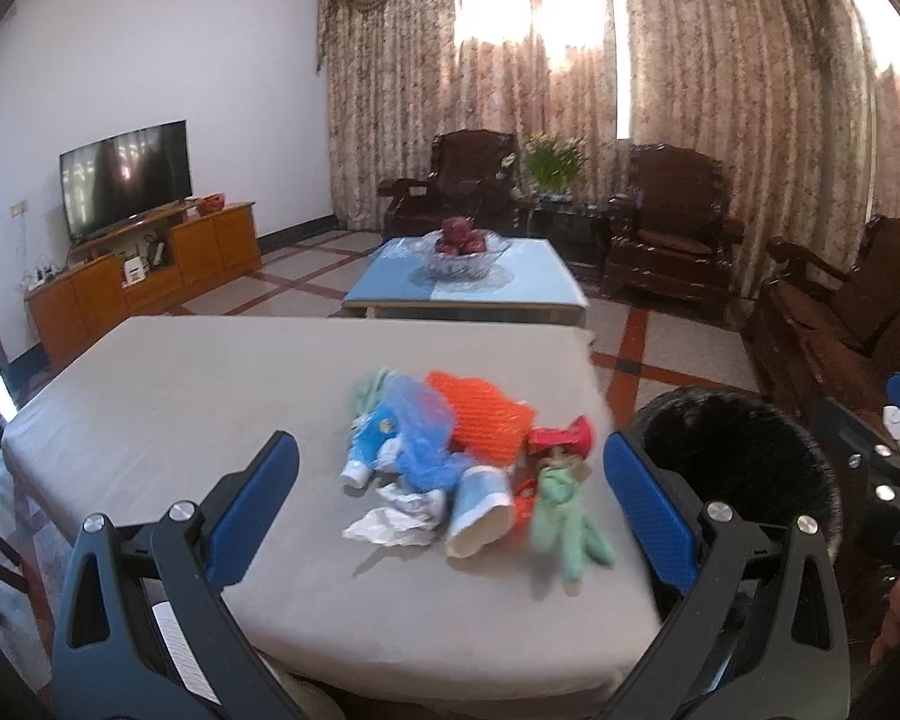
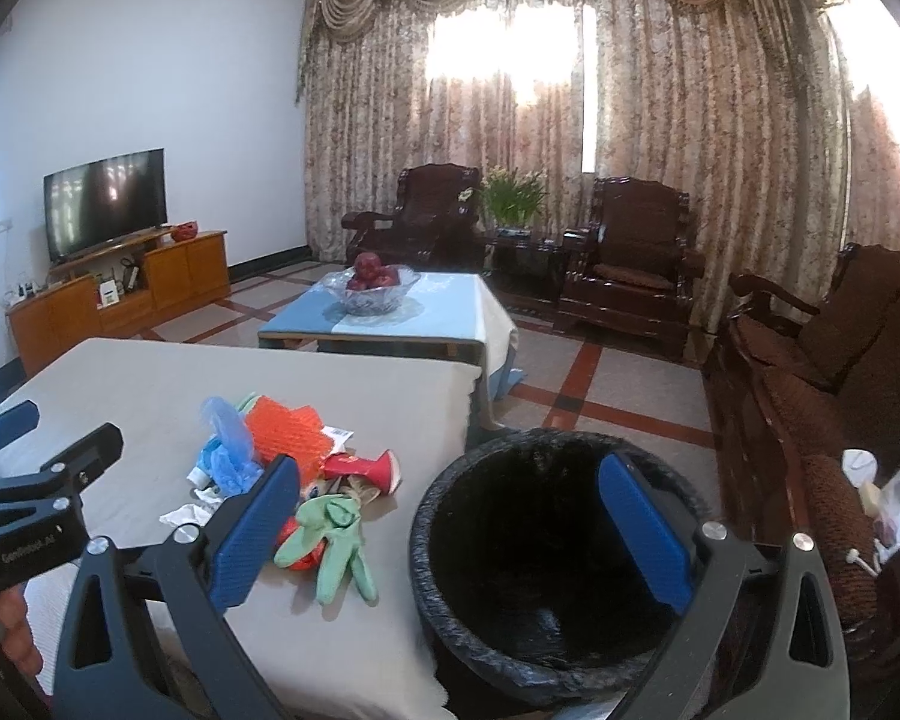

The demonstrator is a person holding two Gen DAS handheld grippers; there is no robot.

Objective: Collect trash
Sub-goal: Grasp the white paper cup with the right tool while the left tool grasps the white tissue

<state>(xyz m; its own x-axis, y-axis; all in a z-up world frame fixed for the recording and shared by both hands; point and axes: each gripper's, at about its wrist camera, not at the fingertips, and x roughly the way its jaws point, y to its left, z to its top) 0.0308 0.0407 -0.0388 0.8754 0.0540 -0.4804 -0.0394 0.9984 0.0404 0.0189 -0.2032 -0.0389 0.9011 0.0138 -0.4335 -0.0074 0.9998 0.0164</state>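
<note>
A pile of trash lies on the beige-covered table (image 1: 180,396): orange foam netting (image 1: 480,414), a blue plastic bag (image 1: 426,432), a paper cup (image 1: 477,516), crumpled white paper (image 1: 393,522), a green glove (image 1: 564,504) and a red wrapper (image 1: 564,435). My left gripper (image 1: 450,492) is open and empty, above the near side of the pile. My right gripper (image 2: 450,516) is open and empty, over the rim of a bin with a black liner (image 2: 546,546) beside the table's right edge. The glove (image 2: 330,534) and netting (image 2: 282,432) also show in the right wrist view.
A low table (image 1: 468,288) with a glass bowl of apples (image 1: 462,246) stands beyond. Dark wooden armchairs (image 1: 666,228) line the curtained window. A sofa (image 2: 822,372) with plastic bags is at the right. A TV (image 1: 126,174) on a wooden cabinet is at the left.
</note>
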